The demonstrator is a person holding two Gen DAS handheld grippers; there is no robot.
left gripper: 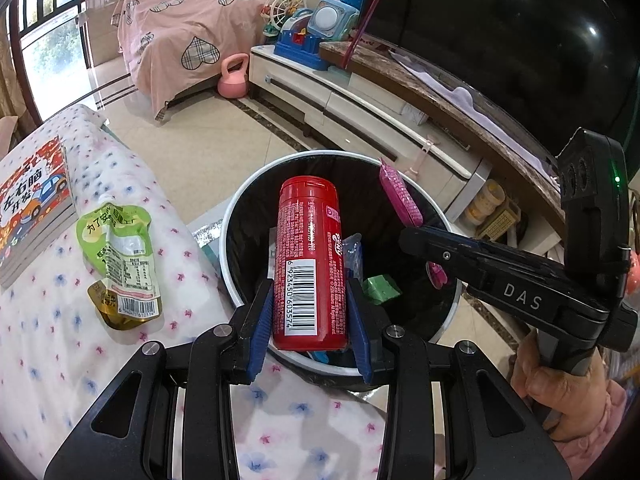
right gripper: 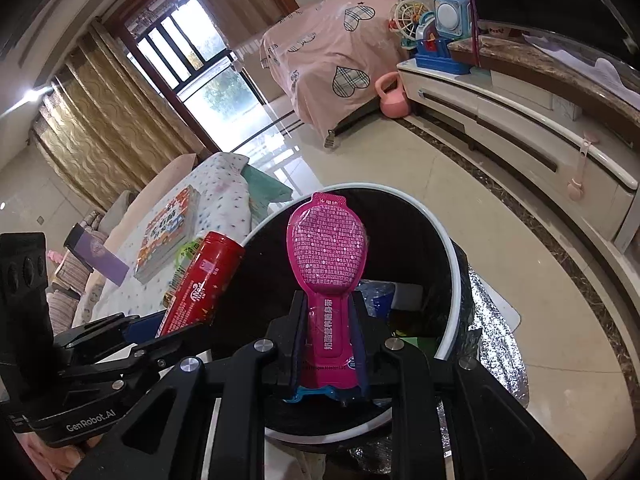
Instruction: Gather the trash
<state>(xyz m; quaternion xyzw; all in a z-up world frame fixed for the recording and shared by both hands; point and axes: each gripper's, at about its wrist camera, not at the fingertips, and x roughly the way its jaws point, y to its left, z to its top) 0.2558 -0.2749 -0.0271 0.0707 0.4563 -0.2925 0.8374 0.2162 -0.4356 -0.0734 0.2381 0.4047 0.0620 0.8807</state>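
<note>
Trash goes two pieces at once: both tools hang over the bin (left gripper: 240,216), a round one with a white rim and a black liner, standing on the floor against a flower-print cover (left gripper: 52,320). The left tool (left gripper: 310,312) is closed partway on a red tube (left gripper: 310,264), blue pads pressing its sides near the base, barcode facing up, capped end reaching out over the bin's mouth. The right tool (right gripper: 328,344) is clamped narrowly on the neck of a pink pouch (right gripper: 326,248), whose rounded head stands up above the far rim. From the left view that tool (left gripper: 420,236) reaches in from the right side, a hand (left gripper: 560,384) on its grip. Inside the bin lie a green scrap (left gripper: 380,288) and some blue wrapping (left gripper: 354,248). On the cover beside the bin, a green pouch (left gripper: 120,260) lies flat, with a book (left gripper: 32,208) just past it
</note>
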